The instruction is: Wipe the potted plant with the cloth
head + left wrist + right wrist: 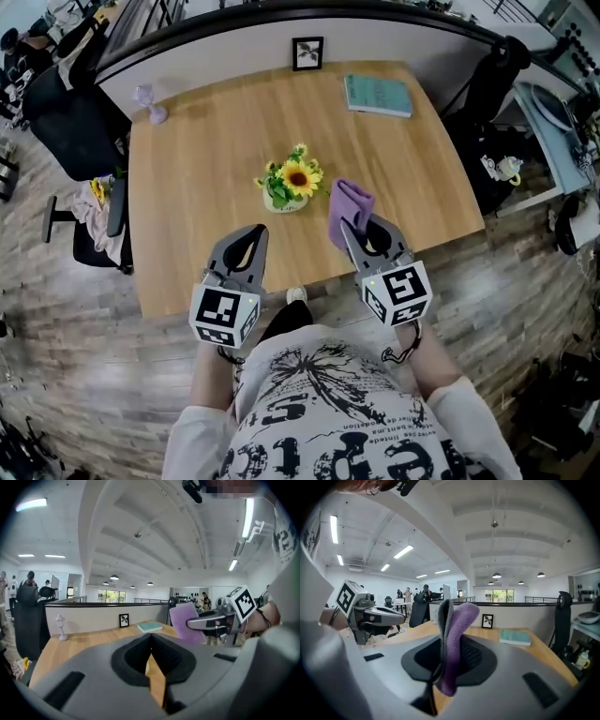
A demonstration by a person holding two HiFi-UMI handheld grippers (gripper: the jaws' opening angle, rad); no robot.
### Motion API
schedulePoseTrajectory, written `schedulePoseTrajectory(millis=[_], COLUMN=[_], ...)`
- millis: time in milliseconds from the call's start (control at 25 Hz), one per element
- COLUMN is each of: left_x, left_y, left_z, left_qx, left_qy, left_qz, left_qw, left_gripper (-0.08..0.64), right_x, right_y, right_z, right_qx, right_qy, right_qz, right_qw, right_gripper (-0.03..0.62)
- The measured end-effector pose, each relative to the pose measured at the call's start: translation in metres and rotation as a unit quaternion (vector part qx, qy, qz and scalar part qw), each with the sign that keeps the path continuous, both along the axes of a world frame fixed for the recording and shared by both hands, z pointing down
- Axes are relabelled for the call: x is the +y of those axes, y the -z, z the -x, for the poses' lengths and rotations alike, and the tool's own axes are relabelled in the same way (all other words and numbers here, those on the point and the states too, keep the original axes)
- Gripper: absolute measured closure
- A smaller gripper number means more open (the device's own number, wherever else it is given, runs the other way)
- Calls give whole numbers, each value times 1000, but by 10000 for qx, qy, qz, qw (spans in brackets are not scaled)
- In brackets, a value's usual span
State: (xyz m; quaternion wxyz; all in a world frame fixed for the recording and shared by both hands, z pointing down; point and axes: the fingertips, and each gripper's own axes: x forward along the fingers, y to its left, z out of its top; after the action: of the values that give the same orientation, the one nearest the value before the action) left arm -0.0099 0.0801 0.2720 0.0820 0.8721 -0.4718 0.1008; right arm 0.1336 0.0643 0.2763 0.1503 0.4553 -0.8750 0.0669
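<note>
A wooden counter (pixel 206 187) is carrying everything and is being faced from its near edge. The left gripper (pixel 255 231) and the right gripper (pixel 360 228) are being held side by side over that near edge, both pointing towards the far edge. A teal book (pixel 378 95) is lying near the far right corner.

The purple cloth (pixel 349 208) is being pinched at its lower part by the jaws of the right gripper, and the rest is standing up above them in a fold. The jaws of the left gripper are being pressed together with nothing between them.

The potted plant (pixel 291 183), a small pot of sunflowers, is standing around the middle of the counter, just beyond the grippers. The cloth is showing just to its right in the head view, and no contact between the two is being shown. A picture frame (pixel 307 52) is standing at the middle of the far edge, and a small lamp (pixel 148 103) is standing at the far left corner.

With the cloth in the jaws, the fetching is judged done. The wiping itself is judged not yet begun: the cloth is to be brought against the leaves, flowers and pot, perhaps with the pot steadied by the free gripper.
</note>
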Motion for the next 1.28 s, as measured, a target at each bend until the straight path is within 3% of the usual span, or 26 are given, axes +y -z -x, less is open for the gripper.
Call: schedulePoseTrajectory(millis=[320, 520, 720, 960, 1280], left_x=[-74, -94, -112, -131, -139], left_y=[-68, -128, -163, -179, -190], left_z=[10, 1, -4, -9, -9], left_qx=[-153, -350, -500, -152, -18], left_qy=[-155, -200, -89, -48, -16], left_qz=[583, 1291, 1650, 1769, 1745], left_qw=[9981, 9908, 9850, 9841, 9847], left_gripper=[557, 557, 557, 557, 557], right_x=[-67, -90, -117, -141, -154], right_y=[-60, -104, -149, -202, -240], right_z=[-9, -35, -50, -46, -21], right_qx=[620, 1013, 1284, 1455, 1869], right_qy=[-224, -240, -99, 185, 556], right_qz=[518, 873, 1283, 2050, 2557], right_qw=[9965, 9907, 9833, 9677, 9469], right_gripper=[522, 522, 522, 520, 520])
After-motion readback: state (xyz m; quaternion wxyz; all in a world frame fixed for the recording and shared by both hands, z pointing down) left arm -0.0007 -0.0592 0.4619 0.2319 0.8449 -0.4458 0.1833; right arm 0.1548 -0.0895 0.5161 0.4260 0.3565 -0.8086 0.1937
